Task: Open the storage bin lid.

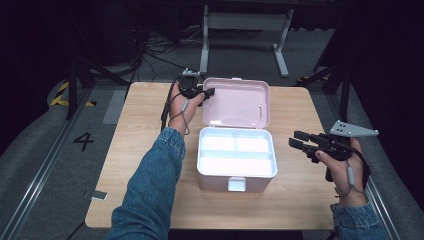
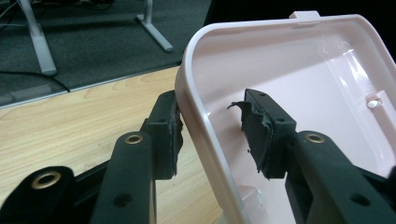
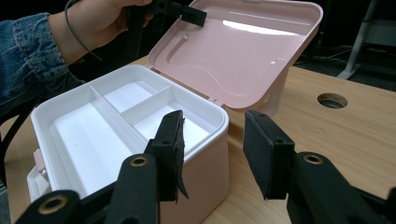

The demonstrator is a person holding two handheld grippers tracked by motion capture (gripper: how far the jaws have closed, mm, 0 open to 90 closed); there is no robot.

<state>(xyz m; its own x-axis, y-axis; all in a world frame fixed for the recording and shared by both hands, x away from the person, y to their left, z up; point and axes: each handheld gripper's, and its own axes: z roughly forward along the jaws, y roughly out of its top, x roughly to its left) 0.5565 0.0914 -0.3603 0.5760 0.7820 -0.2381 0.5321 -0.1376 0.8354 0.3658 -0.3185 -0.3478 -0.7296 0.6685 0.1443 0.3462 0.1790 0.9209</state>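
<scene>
Two fingers of the left gripper (image 2: 212, 133) straddle the pink lid's (image 2: 299, 70) nine-o'clock rim unclamped: light, stiff, slippery plastic, best pinched there. Right gripper (image 3: 212, 154) gapes empty.

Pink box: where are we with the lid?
The lid already stands open above the white tray. In hand: the left gripper straddles the lid's edge, one pad touching, the other apart. The right gripper waits open beside the box. Which way the lid goes next is unclear.

Left gripper (image 1: 209, 92) reaches far forward, jaws partly spread (arm outstretched); right gripper (image 1: 296, 142) hovers level, jaws apart
</scene>
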